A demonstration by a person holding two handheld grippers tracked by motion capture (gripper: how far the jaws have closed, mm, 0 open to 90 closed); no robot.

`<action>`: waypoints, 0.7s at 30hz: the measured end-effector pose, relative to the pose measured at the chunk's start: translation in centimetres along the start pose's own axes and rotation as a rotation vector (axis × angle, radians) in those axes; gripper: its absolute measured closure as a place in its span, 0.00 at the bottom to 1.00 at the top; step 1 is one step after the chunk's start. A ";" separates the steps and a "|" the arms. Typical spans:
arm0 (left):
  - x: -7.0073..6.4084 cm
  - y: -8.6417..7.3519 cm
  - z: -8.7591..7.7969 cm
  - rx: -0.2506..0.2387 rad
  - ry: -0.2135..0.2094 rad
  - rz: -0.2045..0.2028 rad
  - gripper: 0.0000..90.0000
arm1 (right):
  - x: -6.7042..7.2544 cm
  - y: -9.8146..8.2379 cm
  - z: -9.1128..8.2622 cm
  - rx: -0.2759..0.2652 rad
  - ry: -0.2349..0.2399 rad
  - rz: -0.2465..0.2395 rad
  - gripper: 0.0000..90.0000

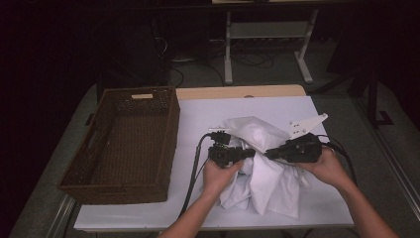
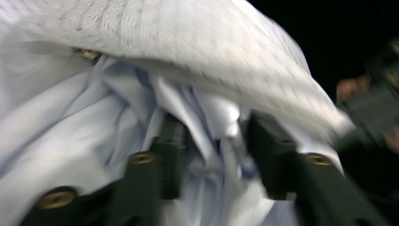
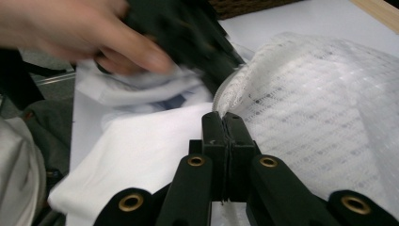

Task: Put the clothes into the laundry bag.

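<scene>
From above I see a brown wicker basket (image 1: 121, 144) at the desk's (image 1: 198, 111) left edge, and right of it, near the front edge, a crumpled white garment (image 1: 265, 173). My left gripper (image 1: 246, 154) reaches into it; its own view shows the jaws apart with pale blue-white folds loose between them. My right gripper (image 1: 267, 154) meets it; its view shows the jaws pinched together on a white mesh laundry bag's (image 3: 320, 94) edge.
</scene>
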State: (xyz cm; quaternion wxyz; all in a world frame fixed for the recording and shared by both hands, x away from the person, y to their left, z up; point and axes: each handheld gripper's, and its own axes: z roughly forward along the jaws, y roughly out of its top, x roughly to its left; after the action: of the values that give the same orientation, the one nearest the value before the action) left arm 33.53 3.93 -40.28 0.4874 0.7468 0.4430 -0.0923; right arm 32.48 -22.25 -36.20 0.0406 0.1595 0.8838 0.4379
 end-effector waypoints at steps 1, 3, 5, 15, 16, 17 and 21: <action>-0.3 -0.1 -0.6 0.036 -0.025 0.003 0.47 | -0.1 0.0 0.0 -0.004 -0.003 0.005 0.98; -1.0 -0.3 -1.4 0.072 -0.029 0.049 0.39 | -0.2 0.2 0.0 -0.011 -0.014 0.005 0.98; -1.6 -0.6 -1.4 0.128 -0.065 0.057 0.32 | -0.5 0.2 0.0 -0.011 -0.024 0.012 0.98; 0.0 -0.5 4.4 0.065 0.005 0.008 0.75 | -1.2 0.5 1.4 0.015 -0.017 0.019 0.98; 0.0 -0.6 4.0 0.034 -0.008 0.005 0.87 | -1.0 0.5 1.4 0.017 -0.011 0.004 0.98; -0.2 -0.6 3.4 0.010 -0.021 0.014 0.92 | -0.8 0.6 1.3 0.015 -0.004 -0.005 0.98; -1.5 -1.3 0.1 -0.050 -0.081 0.041 0.94 | 0.0 1.1 0.1 -0.032 0.030 -0.036 0.98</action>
State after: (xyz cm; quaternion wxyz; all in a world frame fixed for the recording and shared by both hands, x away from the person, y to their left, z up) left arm 31.70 3.22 -40.31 0.5253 0.7388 0.4098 -0.1015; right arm 32.83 -21.53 -35.38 0.0376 0.1364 0.8798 0.4538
